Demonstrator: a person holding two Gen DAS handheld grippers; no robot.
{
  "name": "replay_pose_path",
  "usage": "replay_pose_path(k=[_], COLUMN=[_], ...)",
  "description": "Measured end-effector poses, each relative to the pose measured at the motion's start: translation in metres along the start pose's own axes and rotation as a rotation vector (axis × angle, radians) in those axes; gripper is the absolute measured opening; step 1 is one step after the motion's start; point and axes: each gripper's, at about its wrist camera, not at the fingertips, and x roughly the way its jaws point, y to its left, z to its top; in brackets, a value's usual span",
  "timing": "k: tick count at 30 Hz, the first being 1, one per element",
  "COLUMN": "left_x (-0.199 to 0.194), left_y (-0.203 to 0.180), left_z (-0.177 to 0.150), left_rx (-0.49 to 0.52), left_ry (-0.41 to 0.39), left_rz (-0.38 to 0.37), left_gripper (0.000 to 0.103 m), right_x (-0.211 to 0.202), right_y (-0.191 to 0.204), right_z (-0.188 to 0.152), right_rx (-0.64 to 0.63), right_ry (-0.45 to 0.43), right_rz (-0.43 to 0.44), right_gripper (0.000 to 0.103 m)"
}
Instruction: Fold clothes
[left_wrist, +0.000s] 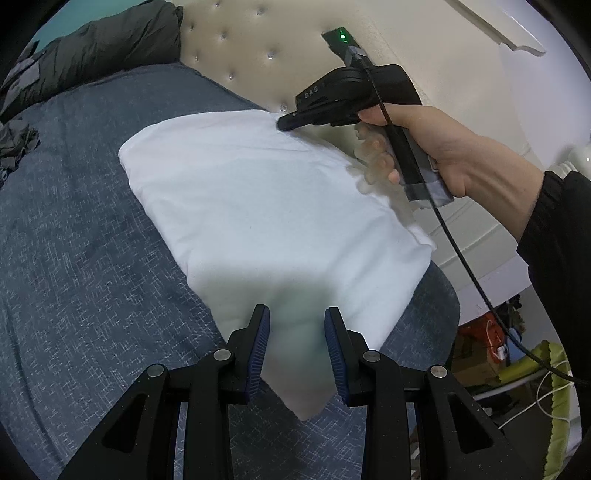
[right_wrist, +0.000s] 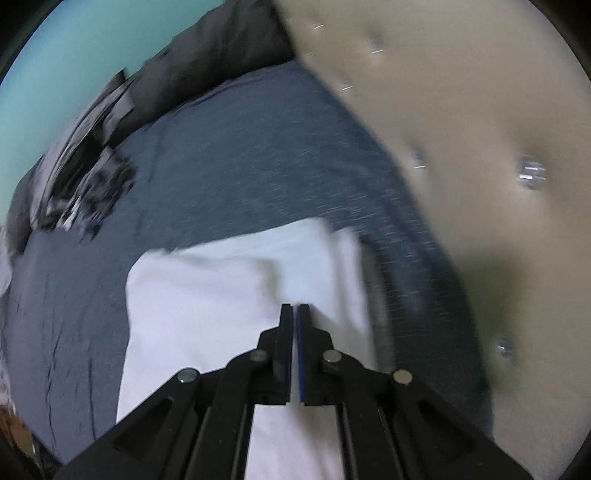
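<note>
Closest in the left wrist view, the left gripper (left_wrist: 297, 317) hangs with its blue-padded fingers (left_wrist: 259, 347) spread apart, released, straddling the near corner of a folded white garment (left_wrist: 266, 206) without pinching it. The garment lies flat on the blue-grey bedspread (left_wrist: 81, 229), near the bed's edge beside the tufted cream headboard (left_wrist: 236, 48). At its far corner the right gripper (right_wrist: 295, 306), held by the person's right hand (left_wrist: 428, 147), has its tips touching the cloth; in the right wrist view its fingers are clenched together with barely a slit between them, and whether any fabric is caught there cannot be told. Farther back, a dark grey pillow (left_wrist: 99, 48) and crumpled dark clothes (left_wrist: 16, 147) rest on the bedspread.
</note>
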Motion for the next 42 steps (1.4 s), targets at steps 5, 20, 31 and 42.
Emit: replay_pose_path(k=[5, 20, 31, 42], left_x=[0.001, -0.008, -0.021, -0.016], left_y=[0.003, -0.006, -0.014, -0.011], left_z=[0.002, -0.004, 0.000, -0.015], left_rx=[-0.011, 0.028, 0.027, 0.014], left_ry=[0.000, -0.006, -0.034, -0.016], left_rz=[-0.008, 0.032, 0.034, 0.034], left_gripper=[0.034, 0.034, 0.034, 0.034], right_x=[-0.039, -0.071, -0.101, -0.103], right_y=[-0.011, -0.048, 0.004, -0.012], right_z=[-0.018, -0.135, -0.180, -0.225], right_rx=[-0.009, 0.111, 0.075, 0.213], right_ry=[-0.059, -0.084, -0.152, -0.229], right_rz=[0.120, 0.193, 0.339, 0.317], right_gripper=[0.001, 0.000, 0.001, 0.001])
